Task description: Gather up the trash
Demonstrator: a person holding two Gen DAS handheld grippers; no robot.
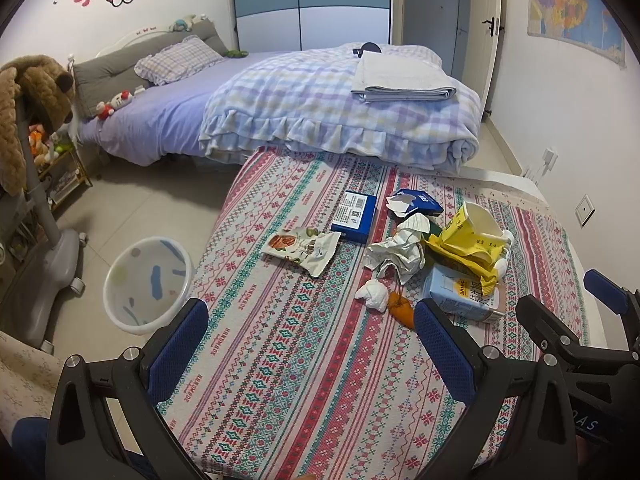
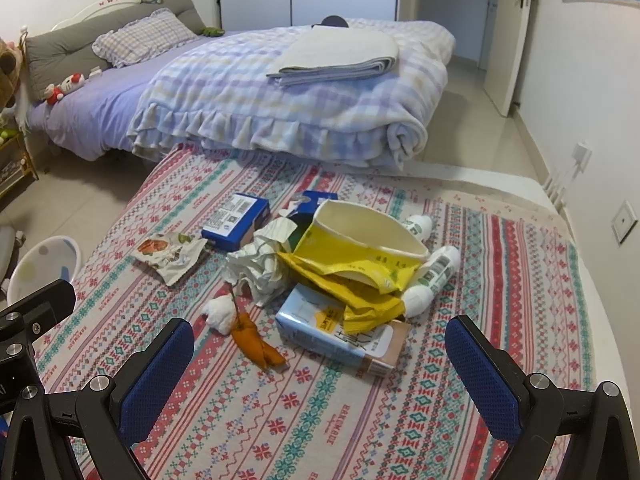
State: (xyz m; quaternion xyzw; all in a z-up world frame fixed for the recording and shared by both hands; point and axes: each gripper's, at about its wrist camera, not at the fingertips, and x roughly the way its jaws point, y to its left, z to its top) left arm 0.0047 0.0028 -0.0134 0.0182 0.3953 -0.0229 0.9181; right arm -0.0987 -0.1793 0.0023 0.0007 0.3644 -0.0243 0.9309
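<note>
Trash lies in a pile on the patterned tablecloth [image 1: 288, 360]: a snack wrapper [image 1: 302, 249], a blue box [image 1: 355, 216], crumpled paper [image 1: 398, 254], a yellow paper bag [image 1: 474, 240], a light blue carton [image 1: 464, 294], a white wad [image 1: 373, 294] and an orange peel [image 1: 401, 309]. The right wrist view shows the same wrapper [image 2: 170, 256], carton [image 2: 340, 330], yellow bag [image 2: 360, 256], peel [image 2: 256, 344] and white bottles [image 2: 434, 270]. My left gripper [image 1: 310, 340] is open and empty above the near table. My right gripper [image 2: 320, 368] is open and empty, just short of the carton.
A white waste bin [image 1: 146, 284] stands on the floor left of the table; its rim also shows in the right wrist view [image 2: 44, 264]. A bed with a checked quilt [image 1: 340, 112] lies behind the table. A grey chair base [image 1: 60, 264] is at the far left.
</note>
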